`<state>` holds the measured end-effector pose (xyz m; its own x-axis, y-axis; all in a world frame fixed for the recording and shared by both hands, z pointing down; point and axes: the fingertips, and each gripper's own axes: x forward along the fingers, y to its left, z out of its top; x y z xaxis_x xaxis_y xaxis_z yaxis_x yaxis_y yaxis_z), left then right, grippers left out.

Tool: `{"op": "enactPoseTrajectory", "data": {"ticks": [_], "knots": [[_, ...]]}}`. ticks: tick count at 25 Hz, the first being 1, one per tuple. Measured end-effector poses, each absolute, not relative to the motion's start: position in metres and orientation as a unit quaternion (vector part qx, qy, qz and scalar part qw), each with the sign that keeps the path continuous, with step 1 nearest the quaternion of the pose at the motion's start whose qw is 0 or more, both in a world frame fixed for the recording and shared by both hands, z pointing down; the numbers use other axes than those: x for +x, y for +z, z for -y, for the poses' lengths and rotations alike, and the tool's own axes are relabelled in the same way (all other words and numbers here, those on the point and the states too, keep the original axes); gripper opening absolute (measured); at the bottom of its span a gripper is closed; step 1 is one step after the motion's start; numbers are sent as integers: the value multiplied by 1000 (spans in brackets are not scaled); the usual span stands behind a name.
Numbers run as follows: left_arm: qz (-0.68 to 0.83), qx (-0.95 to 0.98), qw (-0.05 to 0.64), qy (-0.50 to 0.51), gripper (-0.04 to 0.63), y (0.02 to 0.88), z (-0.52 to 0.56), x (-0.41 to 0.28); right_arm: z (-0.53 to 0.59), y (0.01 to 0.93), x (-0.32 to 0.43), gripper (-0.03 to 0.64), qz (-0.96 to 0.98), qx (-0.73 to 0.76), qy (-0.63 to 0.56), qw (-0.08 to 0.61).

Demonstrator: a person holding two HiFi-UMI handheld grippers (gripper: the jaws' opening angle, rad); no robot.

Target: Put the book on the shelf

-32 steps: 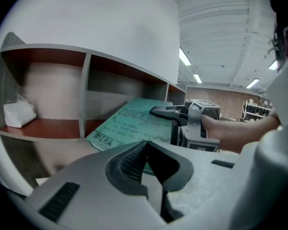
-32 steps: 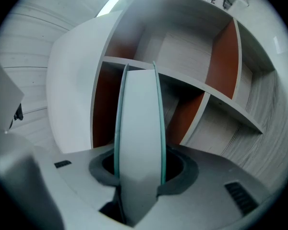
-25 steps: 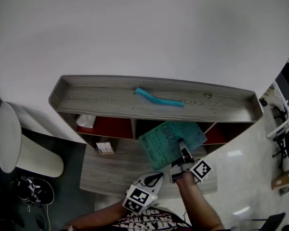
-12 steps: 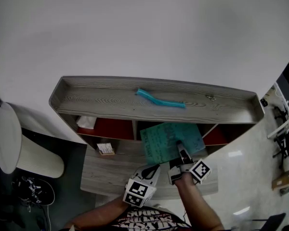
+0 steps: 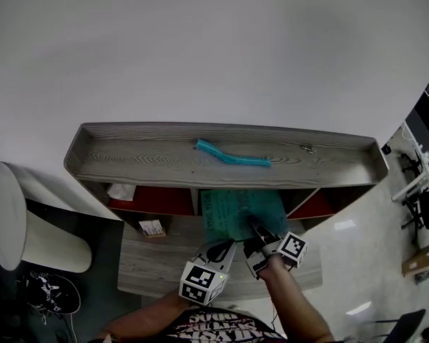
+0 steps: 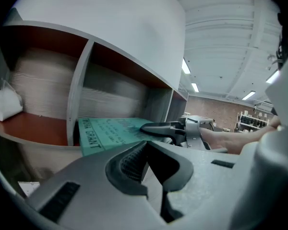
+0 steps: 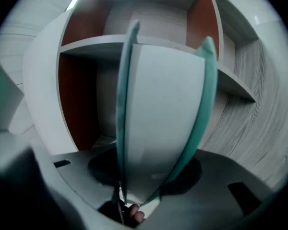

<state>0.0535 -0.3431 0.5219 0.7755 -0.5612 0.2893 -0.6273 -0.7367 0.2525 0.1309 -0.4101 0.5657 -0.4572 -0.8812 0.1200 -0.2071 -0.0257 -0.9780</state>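
Observation:
A teal book [image 5: 236,216] lies flat, its far end inside the middle compartment of the grey wooden shelf [image 5: 150,156]. My right gripper [image 5: 256,227] is shut on the near end. Its jaws have just been opening a little, with the book [image 7: 158,114] still filling the gap between them. In the left gripper view the book [image 6: 105,131] rests on the compartment floor, and the right gripper [image 6: 158,127] has one black finger on top of it. My left gripper [image 5: 225,250] is shut and empty, just left of the right one. Its closed jaws [image 6: 147,143] point toward the book's near corner.
A teal strip [image 5: 232,154] lies on the shelf's top board. A white packet [image 5: 120,190] sits in the red-backed left compartment, and a small card [image 5: 152,227] lies on the lower grey board [image 5: 150,266]. A white rounded seat [image 5: 7,213] and dark shoes [image 5: 50,291] are at the left.
The book has turned from a slant over the lower board to lie straight and has gone deeper into the middle compartment. Both grippers have moved toward the shelf, the left closing up beside the right.

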Motion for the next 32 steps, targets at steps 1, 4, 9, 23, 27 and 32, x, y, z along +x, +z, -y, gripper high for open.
{"op": "enactPoseTrajectory", "data": {"ticks": [1,4,9,23,27,32], "knots": [[315,930,168,94,5,520,343,57,409,567,126,184,-635,-421,-580,288],[304,934,163,92,5,520,346,64,406,569,116,198,-638,-394,-597,285],[304,935,162,88,5,521,359,66,397,571,116,206,-633,-370,-612,296],[291,942,149,81,5,522,386,87,347,562,134,176,-703,-363,-553,262],[293,942,144,80,5,522,389,96,333,550,141,163,-744,-380,-501,226],[303,940,140,76,5,522,393,104,322,526,164,36,-789,-427,-400,189]]}}
